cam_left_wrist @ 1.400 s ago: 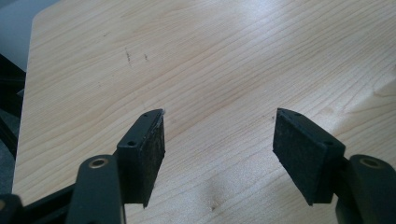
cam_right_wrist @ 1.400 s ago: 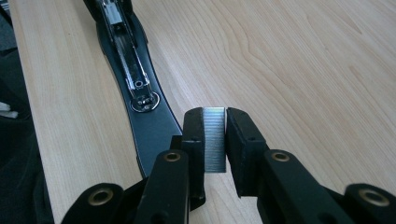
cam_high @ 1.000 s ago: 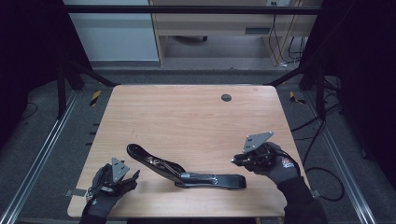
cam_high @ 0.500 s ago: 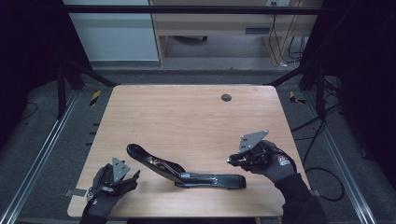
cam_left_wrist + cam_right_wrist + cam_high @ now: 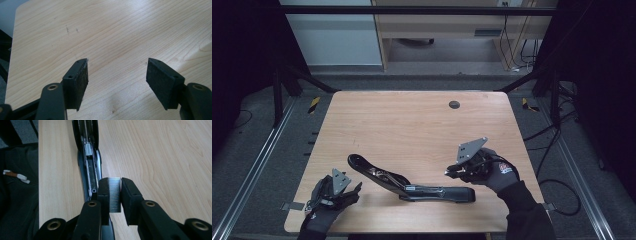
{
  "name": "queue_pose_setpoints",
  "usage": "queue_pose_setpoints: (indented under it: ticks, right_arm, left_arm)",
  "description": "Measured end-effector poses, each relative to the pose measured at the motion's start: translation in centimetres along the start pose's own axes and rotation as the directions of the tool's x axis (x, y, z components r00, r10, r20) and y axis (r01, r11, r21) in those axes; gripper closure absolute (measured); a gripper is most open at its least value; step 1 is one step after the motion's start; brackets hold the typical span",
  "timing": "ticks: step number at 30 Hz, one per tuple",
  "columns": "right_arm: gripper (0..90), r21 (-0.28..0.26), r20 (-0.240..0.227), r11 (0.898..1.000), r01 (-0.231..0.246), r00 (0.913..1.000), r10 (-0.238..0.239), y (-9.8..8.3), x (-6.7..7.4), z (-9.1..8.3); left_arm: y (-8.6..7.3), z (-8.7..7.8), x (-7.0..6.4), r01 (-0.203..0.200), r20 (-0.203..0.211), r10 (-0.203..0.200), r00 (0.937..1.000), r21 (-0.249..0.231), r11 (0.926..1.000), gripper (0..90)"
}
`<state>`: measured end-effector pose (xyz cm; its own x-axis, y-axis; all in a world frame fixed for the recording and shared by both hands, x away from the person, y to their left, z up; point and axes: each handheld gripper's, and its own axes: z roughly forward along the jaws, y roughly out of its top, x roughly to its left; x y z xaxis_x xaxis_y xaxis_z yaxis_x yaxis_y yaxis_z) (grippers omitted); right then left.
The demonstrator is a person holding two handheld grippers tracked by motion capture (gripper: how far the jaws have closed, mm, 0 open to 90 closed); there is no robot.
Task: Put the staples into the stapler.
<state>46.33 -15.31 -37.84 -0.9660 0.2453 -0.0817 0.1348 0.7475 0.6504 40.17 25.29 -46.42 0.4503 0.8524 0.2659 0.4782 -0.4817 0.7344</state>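
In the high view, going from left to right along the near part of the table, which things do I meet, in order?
Left gripper → opened black stapler → right gripper, shut on a block of staples.

No legible text, label, brand, number or sign was found in any view. The right glove carried a small red-and-white mark on its back, too small to read. The opened stapler beside that glove showed no readable marking. Yellow-and-black hazard tape on the floor left of the bench bore stripes only.
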Motion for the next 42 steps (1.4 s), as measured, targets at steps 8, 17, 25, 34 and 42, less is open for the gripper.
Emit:
queue_pose_setpoints:
  ticks: [8, 17, 25, 34, 42]
  right_arm:
    - [78.2, 0.001, -0.030, 1.000, 0.028, 0.9992, -0.028, 0.9, 0.2, 0.8]
    - [78.2, 0.014, -0.056, 0.999, 0.048, 0.9973, -0.047, 1.5, 0.3, 1.8]
    - [78.2, 0.038, -0.068, 0.998, 0.045, 0.9968, -0.042, 1.8, 0.4, 2.6]
    - [78.2, 0.066, -0.077, 0.997, 0.035, 0.9966, -0.030, 1.7, 0.4, 3.7]
    - [78.2, 0.059, -0.091, 0.998, 0.030, 0.9955, -0.024, 1.7, 0.4, 4.3]
  left_arm:
    - [0.0, 0.0, 0.0, 0.001, -0.001, -0.001, 1.0000, 0.002, 1.0000, 33.5]
    - [0.0, 0.1, 0.0, -0.001, -0.001, 0.001, 1.0000, 0.003, 1.0000, 33.5]
    - [0.0, 0.0, -0.1, -0.002, 0.006, 0.002, 1.0000, 0.001, 1.0000, 33.3]
    - [0.0, 0.0, -0.1, -0.001, 0.016, 0.001, 0.9999, -0.006, 1.0000, 33.4]
    - [0.0, 0.0, -0.1, 0.006, 0.016, -0.005, 0.9999, -0.009, 0.9999, 33.4]
